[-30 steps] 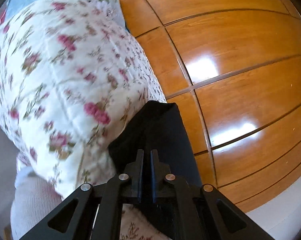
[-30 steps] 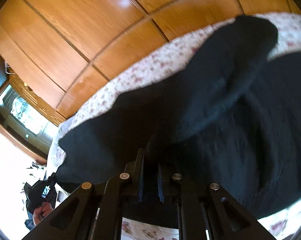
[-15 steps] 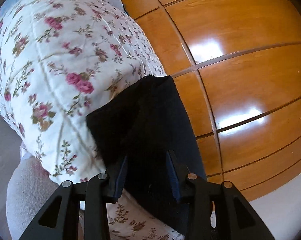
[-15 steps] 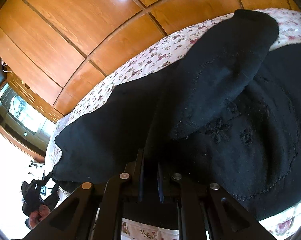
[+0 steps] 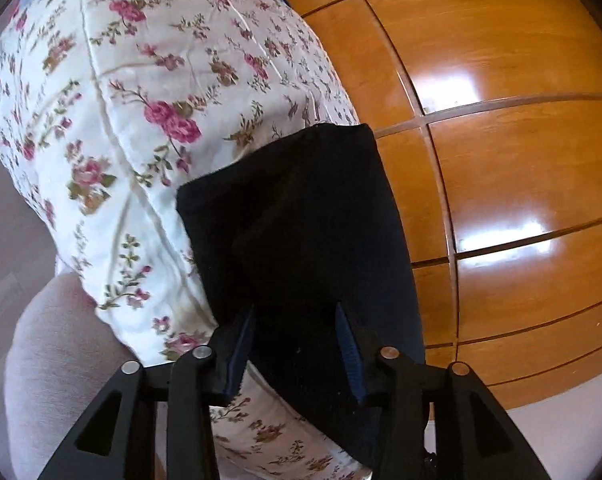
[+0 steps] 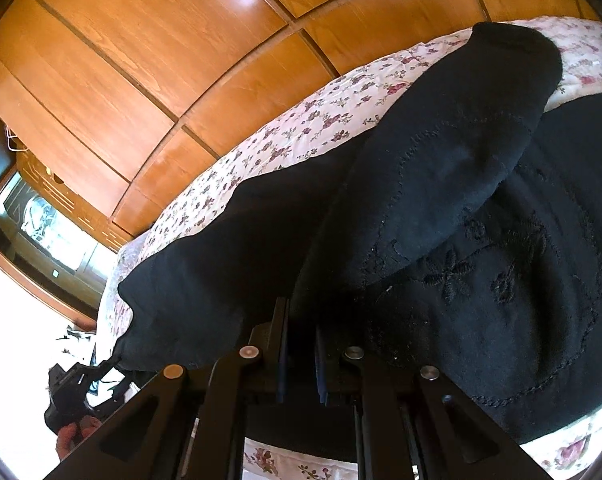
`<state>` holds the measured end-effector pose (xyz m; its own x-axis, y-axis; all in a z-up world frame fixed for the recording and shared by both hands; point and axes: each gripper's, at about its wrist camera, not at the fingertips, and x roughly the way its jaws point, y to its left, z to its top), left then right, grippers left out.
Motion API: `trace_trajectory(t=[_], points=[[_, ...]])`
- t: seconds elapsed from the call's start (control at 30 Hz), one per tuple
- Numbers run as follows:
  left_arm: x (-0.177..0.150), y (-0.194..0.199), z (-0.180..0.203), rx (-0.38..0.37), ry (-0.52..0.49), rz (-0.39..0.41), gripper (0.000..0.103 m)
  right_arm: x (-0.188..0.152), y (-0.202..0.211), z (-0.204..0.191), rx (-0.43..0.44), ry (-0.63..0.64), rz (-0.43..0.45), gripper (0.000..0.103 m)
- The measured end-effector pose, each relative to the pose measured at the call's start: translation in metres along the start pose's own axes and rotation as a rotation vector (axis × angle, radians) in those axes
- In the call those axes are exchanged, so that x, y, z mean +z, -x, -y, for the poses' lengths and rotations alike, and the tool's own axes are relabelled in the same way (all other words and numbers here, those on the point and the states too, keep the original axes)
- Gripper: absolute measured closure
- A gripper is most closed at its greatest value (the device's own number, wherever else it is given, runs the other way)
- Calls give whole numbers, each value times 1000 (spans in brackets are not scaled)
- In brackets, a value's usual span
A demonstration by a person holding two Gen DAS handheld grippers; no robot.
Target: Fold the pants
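Left gripper (image 5: 295, 344): jaws standing well apart and opening; black cloth lies between the fingers, but the blue pads do not press on it.
Right gripper (image 6: 301, 344): jaws drawn to a narrow slit, with a fold of the black cloth running down into the gap; the fabric bunches up right at the fingertips, so it looks pinched there.
Pants (image 6: 441, 208): black, spread over the bed just ahead of both tools. In the right wrist view one leg is folded back over the rest and reaches toward the far edge of the bed, while a wider part with stitched flower embroidery lies to the right. In the left wrist view a squared end (image 5: 301, 220) of the cloth lies flat beyond the open fingers, its far corner at the bed's edge.
Quilt (image 5: 113, 112): white with pink roses and green sprigs, under the pants and showing around them on the left and at the near edge.
Wooden panelling (image 5: 501, 140): glossy orange-brown, divided by dark grooves, rising behind the bed in both views with bright window glare on it.
Far left, right wrist view: a dim glass-fronted cabinet (image 6: 41, 224) beyond the end of the bed.
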<state>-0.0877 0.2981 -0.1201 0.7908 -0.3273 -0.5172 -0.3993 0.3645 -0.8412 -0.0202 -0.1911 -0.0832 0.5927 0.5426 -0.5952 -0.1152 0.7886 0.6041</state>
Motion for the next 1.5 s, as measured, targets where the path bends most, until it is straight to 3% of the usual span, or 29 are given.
trace_trajectory(t=[0.07,0.13,0.17,0.2,0.53,0.6,0.77,0.93,1.07,1.17,1.27,1.33,1.43,1.5], points=[[4,-4,2,-9,1,3,58,0,-1,-1,-3,9,0,91],[8,-9,3,-27,39,5,68,-1,-2,-1,-9,10,-5,91],[11,-13,5,-37,47,9,88,0,-2,-1,-10,9,-5,91],[14,-13,7,-37,47,11,97,1,-2,-2,-13,11,-3,92],[38,36,58,-163,-169,117,96,13,33,-39,59,93,95,92],[34,40,45,-96,-186,118,96,1,31,-41,67,119,51,92],[19,11,-4,67,-128,9,96,-34,15,-24,1,136,-42,92],[9,10,-8,71,-151,32,95,-43,4,-10,1,91,-68,92],[3,19,-1,91,-136,103,88,-42,4,-16,-19,131,-68,92],[-2,39,16,117,-154,216,82,-36,11,-15,-8,113,-68,88],[-8,62,40,131,-205,362,80,-32,29,-11,-16,131,-4,73],[-7,71,55,133,-236,433,80,-27,47,-5,-55,144,61,55],[-11,75,76,135,-284,489,79,-13,68,10,-126,128,128,53],[-13,67,85,112,-329,457,75,3,75,23,-175,99,156,53]])
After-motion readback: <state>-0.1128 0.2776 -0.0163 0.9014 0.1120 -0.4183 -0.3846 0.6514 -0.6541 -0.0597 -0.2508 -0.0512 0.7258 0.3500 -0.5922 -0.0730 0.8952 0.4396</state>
